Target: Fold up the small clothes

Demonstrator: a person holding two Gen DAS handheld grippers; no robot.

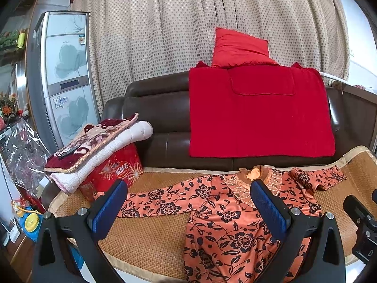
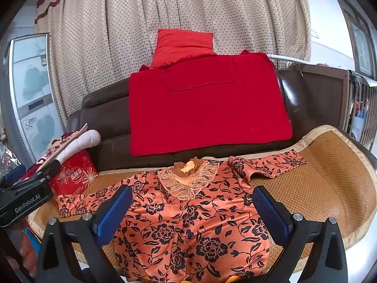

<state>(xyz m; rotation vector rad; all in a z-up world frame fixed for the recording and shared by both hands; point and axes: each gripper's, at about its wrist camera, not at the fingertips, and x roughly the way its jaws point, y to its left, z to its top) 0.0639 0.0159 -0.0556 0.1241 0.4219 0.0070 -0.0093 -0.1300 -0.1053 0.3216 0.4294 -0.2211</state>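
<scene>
A woven mat (image 2: 329,188) covers the sofa (image 2: 106,108). The floral top (image 2: 188,231) lies flat. My left tongs (image 1: 188,210) and right tongs (image 2: 192,212) gape wide, empty.

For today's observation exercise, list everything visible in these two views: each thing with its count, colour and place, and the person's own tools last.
floral top: one, orange with black flowers, spread flat on the mat
woven mat: one, tan, on the sofa seat
sofa: one, dark brown
red blanket: one, draped over the sofa back
red pillow: one, atop the sofa back
red box: one, left, under folded quilts
curtain: beige, dotted, behind
left tongs: open above the top
right tongs: open above the top
</scene>
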